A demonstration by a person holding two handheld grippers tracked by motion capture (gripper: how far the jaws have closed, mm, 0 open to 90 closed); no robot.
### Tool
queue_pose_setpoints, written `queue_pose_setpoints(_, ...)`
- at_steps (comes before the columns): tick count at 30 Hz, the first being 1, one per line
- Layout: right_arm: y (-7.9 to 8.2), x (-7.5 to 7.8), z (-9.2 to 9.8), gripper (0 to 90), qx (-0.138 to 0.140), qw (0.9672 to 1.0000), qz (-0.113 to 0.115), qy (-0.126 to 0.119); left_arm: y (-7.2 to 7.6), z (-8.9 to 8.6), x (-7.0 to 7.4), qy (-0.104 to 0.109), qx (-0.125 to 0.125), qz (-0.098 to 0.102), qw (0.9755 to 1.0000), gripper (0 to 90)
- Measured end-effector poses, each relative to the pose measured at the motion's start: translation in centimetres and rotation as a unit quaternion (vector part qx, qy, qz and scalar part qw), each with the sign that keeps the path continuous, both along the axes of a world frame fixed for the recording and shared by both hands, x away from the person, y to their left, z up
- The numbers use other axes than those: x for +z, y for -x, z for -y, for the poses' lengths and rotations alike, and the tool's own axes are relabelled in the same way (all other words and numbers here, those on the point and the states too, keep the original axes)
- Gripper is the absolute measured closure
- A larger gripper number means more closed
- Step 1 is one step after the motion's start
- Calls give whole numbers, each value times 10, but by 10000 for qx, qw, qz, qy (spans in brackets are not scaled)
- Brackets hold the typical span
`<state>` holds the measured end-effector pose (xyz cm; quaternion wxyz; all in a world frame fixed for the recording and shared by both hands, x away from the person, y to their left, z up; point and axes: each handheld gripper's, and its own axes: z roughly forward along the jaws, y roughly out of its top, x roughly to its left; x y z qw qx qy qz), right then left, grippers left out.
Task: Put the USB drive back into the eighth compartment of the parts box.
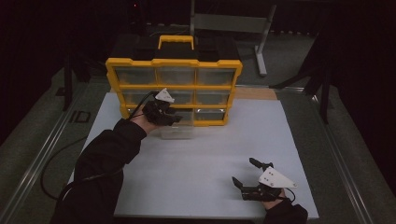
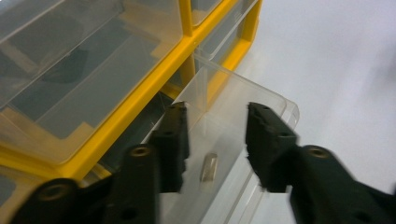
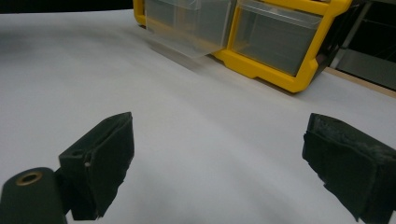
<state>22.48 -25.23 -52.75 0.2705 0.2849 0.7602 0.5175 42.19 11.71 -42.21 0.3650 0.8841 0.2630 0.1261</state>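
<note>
The room is dim, and beyond the white table top most of the surroundings vanish into black. A yellow-framed organiser cabinet with clear plastic drawers stands upright at the far edge of the table, its black back and yellow handle barely readable against the dark. One clear plastic drawer in the bottom row is pulled part of the way out; its transparent walls are hard to trace from above, and the left gripper covers its upper part. In the left gripper view that gripper has its black jaws partly apart over the drawer, pads clear of its walls, nothing clamped. A small pale piece lies in the drawer; what it is I cannot make out. The right gripper rests low near the table's near edge, well apart from the cabinet, jaws spread wide and empty.
</note>
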Motion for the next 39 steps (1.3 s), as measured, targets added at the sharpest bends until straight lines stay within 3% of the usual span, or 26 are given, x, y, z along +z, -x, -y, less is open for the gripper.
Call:
queue_pose_setpoints(9, 0, 0, 0, 91, -4, 10000, 4, -7, 6, -2, 6, -7, -23, -77, 10000, 284)
queue_pose_setpoints(15, 0, 0, 0, 92, -9, 10000, 8, -5, 11, -6, 6, 129, -127, -191, 9997, 170)
queue_pose_setpoints(16, 0, 0, 0, 92, -12, 10000, 13, -10, 13, -8, 6, 214, -210, -240, 9993, 96)
queue_pose_setpoints(19, 0, 0, 0, 92, -16, 10000, 5, 2, 15, -11, 5, 288, -326, -330, 9985, 13)
queue_pose_setpoints(39, 0, 1, 0, 92, -3, 10000, 19, -12, 33, -38, 8, 446, -199, -160, 9987, 5)
